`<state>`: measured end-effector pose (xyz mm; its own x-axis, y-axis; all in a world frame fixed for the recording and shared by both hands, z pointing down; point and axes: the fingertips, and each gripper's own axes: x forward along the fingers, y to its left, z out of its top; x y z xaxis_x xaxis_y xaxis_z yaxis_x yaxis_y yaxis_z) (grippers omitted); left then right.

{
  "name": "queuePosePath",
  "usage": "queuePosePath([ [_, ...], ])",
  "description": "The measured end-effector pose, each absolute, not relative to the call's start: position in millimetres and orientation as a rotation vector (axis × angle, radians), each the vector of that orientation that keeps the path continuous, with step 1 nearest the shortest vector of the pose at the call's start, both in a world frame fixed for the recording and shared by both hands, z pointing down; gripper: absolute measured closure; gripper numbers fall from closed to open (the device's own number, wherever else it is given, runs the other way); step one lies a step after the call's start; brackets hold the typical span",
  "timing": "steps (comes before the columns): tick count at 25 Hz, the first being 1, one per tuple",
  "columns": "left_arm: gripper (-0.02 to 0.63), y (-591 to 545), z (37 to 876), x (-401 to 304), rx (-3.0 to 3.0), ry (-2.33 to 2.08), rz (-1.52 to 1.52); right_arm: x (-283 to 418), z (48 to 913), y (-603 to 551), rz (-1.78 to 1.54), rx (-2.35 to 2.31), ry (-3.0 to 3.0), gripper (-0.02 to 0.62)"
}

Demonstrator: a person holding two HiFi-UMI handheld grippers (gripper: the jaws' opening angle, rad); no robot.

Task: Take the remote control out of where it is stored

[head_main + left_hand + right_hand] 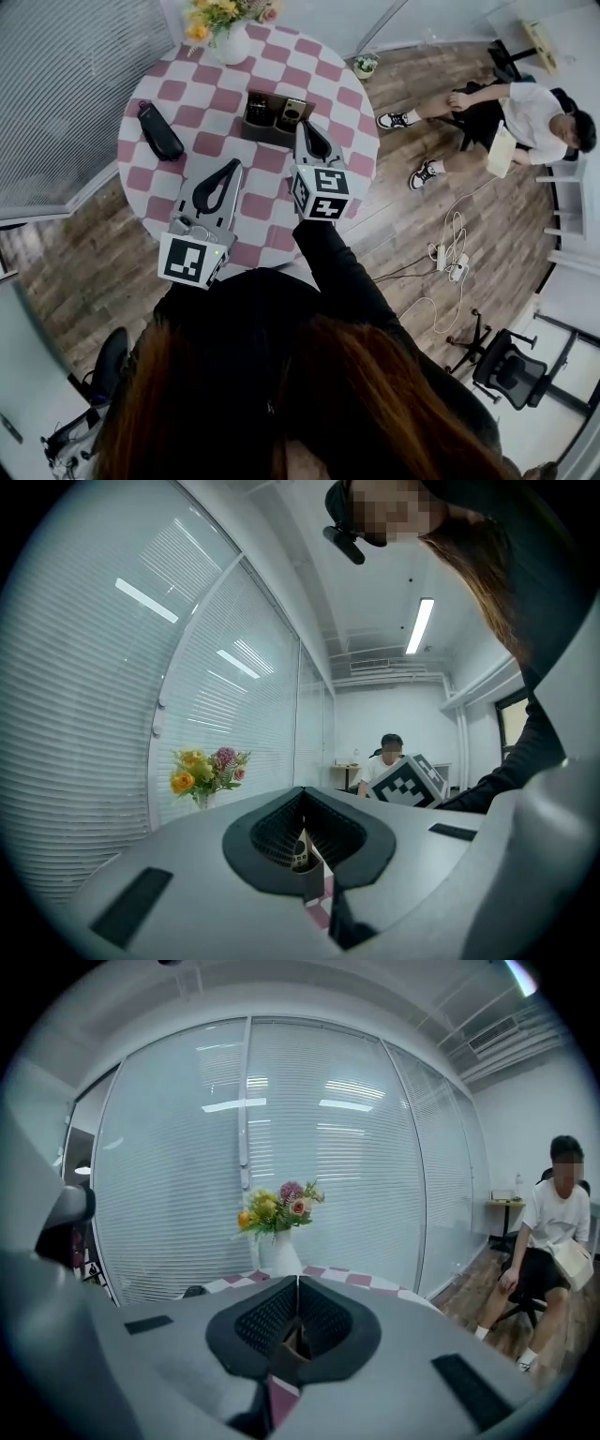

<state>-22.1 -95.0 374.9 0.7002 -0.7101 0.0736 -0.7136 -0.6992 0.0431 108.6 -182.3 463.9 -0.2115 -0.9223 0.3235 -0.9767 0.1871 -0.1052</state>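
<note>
A wood-plank floor (487,234) is spreading round a round surface (187,89) that is wearing a pink-and-white chequered cloth. Pale slatted blinds (319,1147) are covering the glass wall behind it. The person holding the tools is leaning over the near edge in a black sleeve (342,272), and a second person in a white shirt (530,108) is sitting on a chair well apart, off to the right of the head view.

The left tool (230,166) is hovering level over the near part of the cloth. Its jaws are pressing together at the tips with nothing between them, as the left gripper view (302,799) is showing. The right tool (302,127) is tilting slightly downward, with its tip just beside the right end of a dark brown open-topped holder box (267,131). Its jaws are likewise meeting tip to tip and carrying nothing (297,1283). Whether it is touching the box, I cannot tell.

The box is standing near the middle of the surface. A black oblong object (161,131) is lying flat toward the left edge. A white vase of yellow and pink flowers (230,37) is standing at the far edge.

The grey remote control (293,112) is standing upright inside the box, in its right-hand compartment.
</note>
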Motion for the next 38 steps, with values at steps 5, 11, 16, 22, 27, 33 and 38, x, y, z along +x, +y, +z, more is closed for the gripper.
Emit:
queuePosePath([
  [5, 0.597, -95.2, 371.5, -26.9, 2.826, -1.21, 0.071, 113.5, 484.7, -201.6, 0.476, 1.864, -2.211, 0.58],
  [11, 0.597, -91.4, 370.3, -30.0, 2.824, -1.221, 0.07, 118.2, 515.6, -213.6, 0.547, 1.887, -2.128, 0.58],
  [16, 0.597, -90.0, 369.0, -31.7, 2.826, -1.221, 0.078, 120.4, 533.7, -219.9, 0.599, 1.906, -2.092, 0.578],
  [22, 0.597, -88.0, 371.4, -33.6, 2.821, -1.223, 0.084, 117.8, 538.2, -227.0, 0.633, 1.927, -2.076, 0.573],
  [27, 0.597, -86.7, 372.0, -35.0, 2.82, -1.225, 0.087, 117.0, 545.7, -230.9, 0.689, 1.958, -2.011, 0.436],
  [33, 0.597, -87.1, 373.0, -37.3, 2.816, -1.216, 0.09, 111.1, 555.1, -237.9, 0.737, 1.988, -1.971, 0.37],
  [38, 0.597, -87.6, 376.1, -40.9, 2.802, -1.224, 0.097, 111.0, 562.1, -242.4, 0.777, 2.029, -1.92, 0.362],
])
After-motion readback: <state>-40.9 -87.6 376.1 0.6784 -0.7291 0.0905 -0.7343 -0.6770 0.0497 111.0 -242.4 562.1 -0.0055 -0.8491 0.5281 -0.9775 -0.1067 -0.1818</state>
